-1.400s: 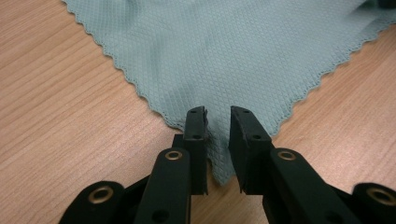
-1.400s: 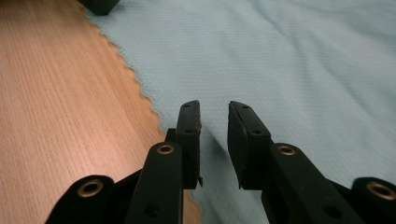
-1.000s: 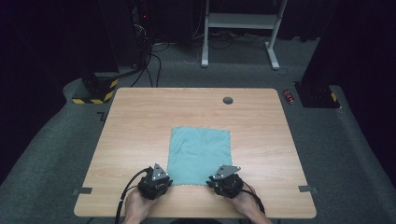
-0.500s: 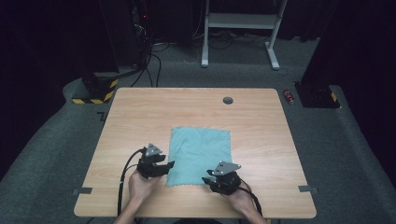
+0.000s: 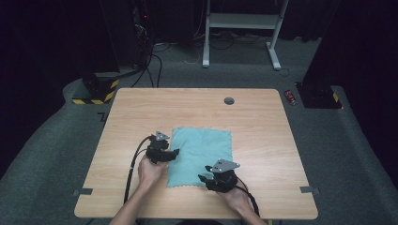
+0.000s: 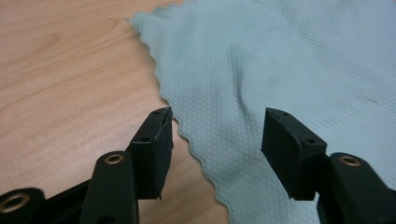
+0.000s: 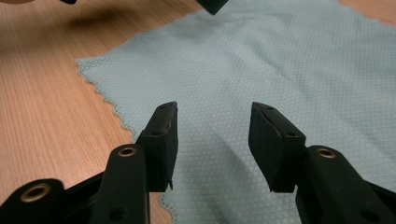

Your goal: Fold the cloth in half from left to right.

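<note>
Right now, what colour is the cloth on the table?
Pale teal cloth with a fine diamond weave, best seen in the right gripper view.

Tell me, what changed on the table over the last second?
The left gripper slid away from the near edge, up along the teal cloth's left side. Both grippers' jaws have just been opening: they let go of the cloth's near corners, and the right gripper now hovers open over its near right part. The cloth stayed flat in the same place on the wooden table; the right hand barely moved.
</note>
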Available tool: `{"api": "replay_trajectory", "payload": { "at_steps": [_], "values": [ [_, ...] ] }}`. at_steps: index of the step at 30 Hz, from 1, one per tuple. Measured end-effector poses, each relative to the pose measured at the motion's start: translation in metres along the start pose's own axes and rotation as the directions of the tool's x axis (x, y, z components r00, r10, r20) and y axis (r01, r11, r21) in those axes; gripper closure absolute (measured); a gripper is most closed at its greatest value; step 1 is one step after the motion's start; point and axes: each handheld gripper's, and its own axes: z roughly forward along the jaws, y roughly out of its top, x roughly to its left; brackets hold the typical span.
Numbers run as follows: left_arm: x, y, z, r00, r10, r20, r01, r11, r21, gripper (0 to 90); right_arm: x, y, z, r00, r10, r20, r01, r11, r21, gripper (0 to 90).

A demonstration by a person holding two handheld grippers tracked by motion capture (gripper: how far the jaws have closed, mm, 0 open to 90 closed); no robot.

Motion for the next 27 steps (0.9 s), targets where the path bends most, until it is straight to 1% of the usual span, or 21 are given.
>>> {"api": "replay_trajectory", "payload": {
  "at_steps": [1,3,4,5,6,9,10,11,13,14,15,17,18,20,21,22,23,25,26,27],
  "values": [
    [0.002,0.002,0.001,1.0,0.002,0.0,-0.002,0.9999,0.011,43.4,0.0,0.001,0.001,1.0,0.005,-0.003,-0.005,1.0,0.01,51.6],
    [0.005,0.007,0.003,1.0,-0.002,-0.006,0.002,0.9999,0.017,42.7,0.0,0.002,0.003,0.9999,0.008,-0.009,-0.008,1.0,0.021,51.8],
    [0.007,0.009,0.004,0.9999,-0.012,-0.002,0.012,0.9999,0.005,42.5,0.0,0.003,0.004,0.9999,0.008,-0.01,-0.007,1.0,0.023,51.9],
    [0.009,0.009,0.004,0.9994,-0.033,0.009,0.033,0.9994,-0.011,42.6,0.001,0.003,0.005,0.9999,0.008,-0.013,-0.008,1.0,0.027,52.5],
    [0.012,0.009,0.004,0.9988,-0.046,0.013,0.046,0.9988,-0.018,42.6,0.001,0.004,0.005,0.9999,0.008,-0.013,-0.007,1.0,0.029,53.2],
    [0.017,0.009,0.008,0.998,-0.062,0.015,0.062,0.998,-0.01,42.3,0.003,0.007,0.005,0.9998,0.009,-0.018,-0.009,1.0,0.029,56.5],
    [0.019,0.01,0.011,0.9983,-0.053,0.023,0.053,0.9985,0.016,42.3,0.004,0.008,0.005,0.9998,0.011,-0.018,-0.01,1.0,0.028,57.2],
    [0.02,0.011,0.012,0.9986,-0.048,0.023,0.048,0.9986,0.022,41.7,0.004,0.008,0.006,0.9998,0.01,-0.02,-0.01,1.0,0.027,57.7],
    [0.021,0.015,0.012,0.9984,-0.05,0.026,0.05,0.9987,0.008,41.7,0.005,0.008,0.008,0.9996,0.01,-0.026,-0.009,0.999,0.03,58.5],
    [0.022,0.018,0.012,0.9987,-0.044,0.024,0.045,0.999,-0.005,41.7,0.005,0.008,0.009,0.9995,0.012,-0.029,-0.011,0.999,0.031,59.0],
    [0.023,0.019,0.012,0.9985,-0.051,0.02,0.051,0.9982,-0.031,41.9,0.006,0.009,0.01,0.9994,0.009,-0.033,-0.008,0.999,0.031,59.5],
    [0.027,0.024,0.014,0.9987,-0.049,0.015,0.049,0.9986,-0.019,41.8,0.008,0.011,0.012,0.9992,0.009,-0.039,-0.008,1.0,0.026,60.2],
    [0.029,0.026,0.016,0.9986,-0.052,0.012,0.052,0.9985,-0.017,41.5,0.01,0.012,0.014,0.999,-0.002,-0.045,0.003,1.0,0.021,60.4],
    [0.034,0.028,0.016,0.9971,-0.075,0.01,0.076,0.9959,-0.05,42.0,0.014,0.014,0.017,0.9987,-0.005,-0.05,0.007,1.0,0.029,60.9],
    [0.037,0.028,0.017,0.9959,-0.09,0.014,0.09,0.9944,-0.054,42.0,0.016,0.015,0.02,0.9984,-0.013,-0.055,0.015,0.999,0.029,61.2],
    [0.039,0.027,0.019,0.9953,-0.096,0.007,0.096,0.9939,-0.053,42.0,0.018,0.016,0.022,0.9982,-0.015,-0.059,0.017,0.999,0.033,61.5],
    [0.041,0.026,0.021,0.9948,-0.102,0.0,0.102,0.9936,-0.048,42.1,0.02,0.017,0.024,0.9974,-0.026,-0.067,0.028,0.999,0.03,61.7],
    [0.046,0.025,0.026,0.9921,-0.125,-0.002,0.125,0.9914,-0.04,42.7,0.024,0.02,0.027,0.9962,-0.035,-0.079,0.038,0.999,0.033,62.4],
    [0.049,0.024,0.029,0.9897,-0.143,-0.002,0.143,0.9887,-0.045,43.2,0.027,0.022,0.028,0.9958,-0.037,-0.084,0.04,0.998,0.039,62.6],
    [0.05,0.024,0.03,0.9875,-0.158,0.004,0.158,0.9862,-0.051,43.7,0.029,0.024,0.03,0.995,-0.05,-0.087,0.054,0.998,0.038,63.0]
  ]
}}
